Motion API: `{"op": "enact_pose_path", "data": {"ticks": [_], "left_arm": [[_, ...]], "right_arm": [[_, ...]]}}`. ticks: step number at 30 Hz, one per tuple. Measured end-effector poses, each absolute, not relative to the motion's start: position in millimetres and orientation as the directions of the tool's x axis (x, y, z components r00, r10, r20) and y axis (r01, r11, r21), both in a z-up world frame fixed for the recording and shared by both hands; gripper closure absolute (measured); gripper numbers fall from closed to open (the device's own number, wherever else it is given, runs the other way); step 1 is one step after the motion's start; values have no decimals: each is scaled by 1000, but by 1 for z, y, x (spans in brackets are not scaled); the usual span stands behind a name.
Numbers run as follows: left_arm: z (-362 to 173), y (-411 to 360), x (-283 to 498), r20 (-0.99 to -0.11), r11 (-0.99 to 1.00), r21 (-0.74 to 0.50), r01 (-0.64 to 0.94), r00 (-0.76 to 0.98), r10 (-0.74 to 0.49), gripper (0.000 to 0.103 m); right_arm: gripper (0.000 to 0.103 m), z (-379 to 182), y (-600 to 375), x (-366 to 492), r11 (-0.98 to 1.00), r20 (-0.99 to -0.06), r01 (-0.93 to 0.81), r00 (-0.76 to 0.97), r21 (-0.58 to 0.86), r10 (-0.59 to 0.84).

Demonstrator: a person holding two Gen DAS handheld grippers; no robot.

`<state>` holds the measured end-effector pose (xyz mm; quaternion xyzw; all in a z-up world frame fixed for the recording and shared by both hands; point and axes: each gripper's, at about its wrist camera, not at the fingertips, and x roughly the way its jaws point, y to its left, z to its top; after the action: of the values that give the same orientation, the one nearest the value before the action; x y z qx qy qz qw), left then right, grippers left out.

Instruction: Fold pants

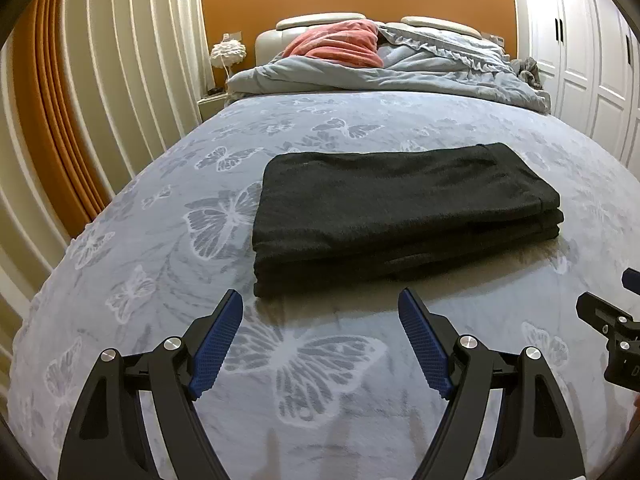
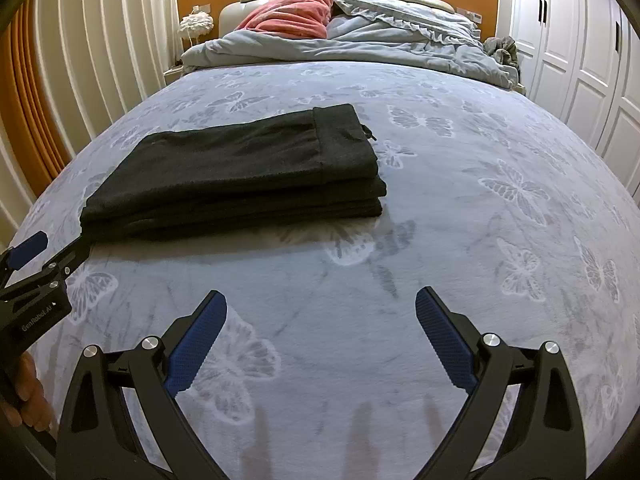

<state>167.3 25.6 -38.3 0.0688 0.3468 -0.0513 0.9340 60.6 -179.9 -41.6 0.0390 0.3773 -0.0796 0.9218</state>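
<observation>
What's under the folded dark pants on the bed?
The folded dark grey fabric pants lie directly on the pale blue butterfly-print bedspread. Only bedspread shows around every edge; the patch beneath the stack is covered, so anything flat hidden there can't be seen.

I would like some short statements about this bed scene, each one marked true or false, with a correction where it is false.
1. The dark grey pants lie folded in a flat stack on the pale blue butterfly-print bedspread. True.
2. The left gripper is closed on the pants. False: its jaws stand open and apart from the cloth, with nothing between them.
3. The right gripper is open over bare bedspread. True.
4. A green pillow lies at the head of the bed. False: the salmon-pink pillow lies there, beside a rumpled light blue quilt.
5. The pants' waistband end is on the right side of the stack. True.
</observation>
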Motion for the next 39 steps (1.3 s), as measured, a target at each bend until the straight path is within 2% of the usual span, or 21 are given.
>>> {"op": "enact_pose_path", "data": {"ticks": [15, 23, 30, 39], "left_arm": [[-41, 21, 168, -668, 981, 113, 156, 743, -41, 26], [-40, 29, 167, -666, 991, 40, 128, 743, -69, 29], [-38, 26, 162, -636, 991, 63, 120, 770, -53, 30], [-44, 18, 162, -671, 985, 65, 161, 737, -76, 30]], "right_arm": [[10, -43, -177, 61, 987, -706, 159, 700, 3, -111], [10, -46, -174, 61, 989, -710, 149, 696, -6, -109], [10, -50, -169, 61, 991, -714, 136, 692, -19, -109], [9, -51, -169, 62, 990, -717, 142, 688, -22, -115]]}}
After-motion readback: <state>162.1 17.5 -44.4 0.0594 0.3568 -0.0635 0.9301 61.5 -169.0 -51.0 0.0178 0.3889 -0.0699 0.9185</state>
